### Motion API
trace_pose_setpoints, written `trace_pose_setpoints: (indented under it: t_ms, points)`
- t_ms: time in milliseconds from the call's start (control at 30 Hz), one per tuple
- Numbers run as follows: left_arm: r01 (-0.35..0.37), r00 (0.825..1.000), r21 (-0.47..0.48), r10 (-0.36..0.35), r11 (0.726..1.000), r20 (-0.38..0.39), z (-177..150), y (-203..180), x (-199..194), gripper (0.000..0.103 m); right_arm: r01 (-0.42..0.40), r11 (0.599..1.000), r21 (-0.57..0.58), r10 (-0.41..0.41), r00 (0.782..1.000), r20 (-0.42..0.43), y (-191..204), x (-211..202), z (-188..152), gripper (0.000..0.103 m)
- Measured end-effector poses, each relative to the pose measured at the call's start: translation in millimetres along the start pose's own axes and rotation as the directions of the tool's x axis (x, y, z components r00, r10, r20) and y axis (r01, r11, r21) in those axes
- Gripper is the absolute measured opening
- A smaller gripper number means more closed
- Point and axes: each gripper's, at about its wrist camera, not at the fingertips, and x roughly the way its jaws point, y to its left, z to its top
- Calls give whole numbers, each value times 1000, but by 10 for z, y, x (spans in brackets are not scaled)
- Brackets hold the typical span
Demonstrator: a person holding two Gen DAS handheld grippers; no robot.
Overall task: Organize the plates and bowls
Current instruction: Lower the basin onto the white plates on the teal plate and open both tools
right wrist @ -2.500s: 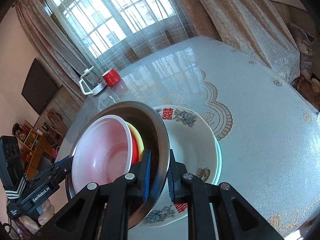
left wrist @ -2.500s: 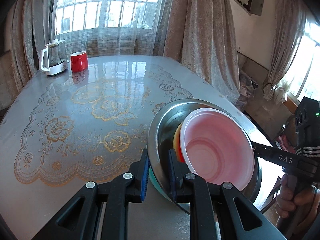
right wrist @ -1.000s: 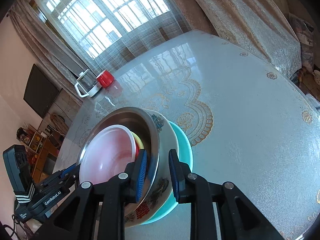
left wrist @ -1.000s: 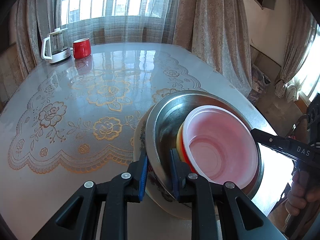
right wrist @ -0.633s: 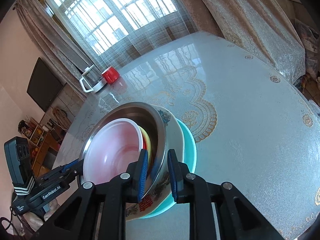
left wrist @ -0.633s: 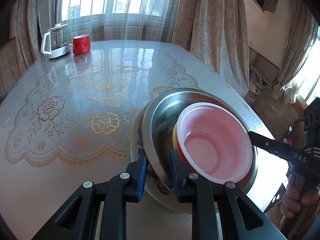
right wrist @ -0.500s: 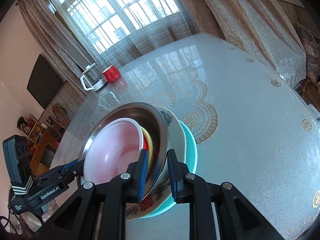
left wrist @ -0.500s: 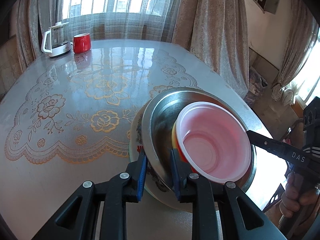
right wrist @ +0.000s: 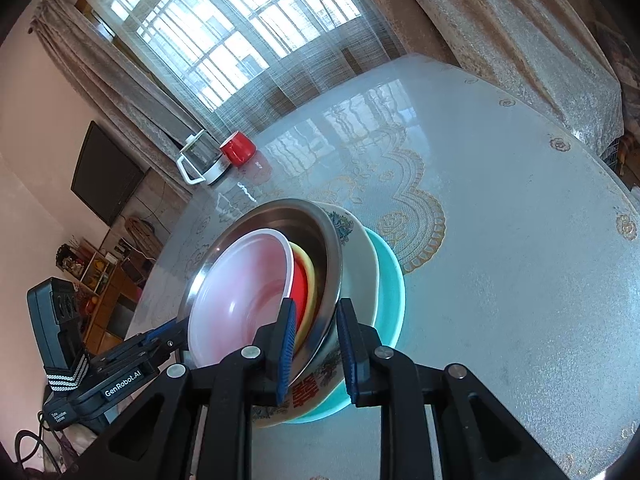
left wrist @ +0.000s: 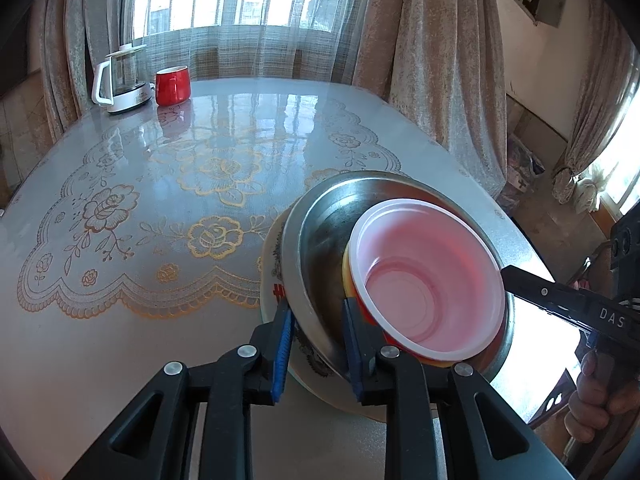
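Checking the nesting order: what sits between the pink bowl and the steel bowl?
A red bowl and a yellow bowl sit between pink bowl and steel bowl, clearest in right wrist view.

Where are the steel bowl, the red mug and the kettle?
steel bowl [left wrist: 320,240], left wrist view, bare inner wall.
red mug [left wrist: 172,86], left wrist view, side.
kettle [right wrist: 200,154], right wrist view, glass body.

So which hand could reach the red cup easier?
Probably left. The left hand-held gripper looks across bare table towards the red cup. From the right hand-held gripper, the steel bowl stands in the way.
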Motion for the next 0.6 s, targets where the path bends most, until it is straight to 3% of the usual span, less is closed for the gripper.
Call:
trace_pose_setpoints:
  t_ms: [600]
  points:
    - [-42,999,-53,43,998,16,-95,-57,-62,26,-30,995,-100,25,998,-53,24,43,-49,19]
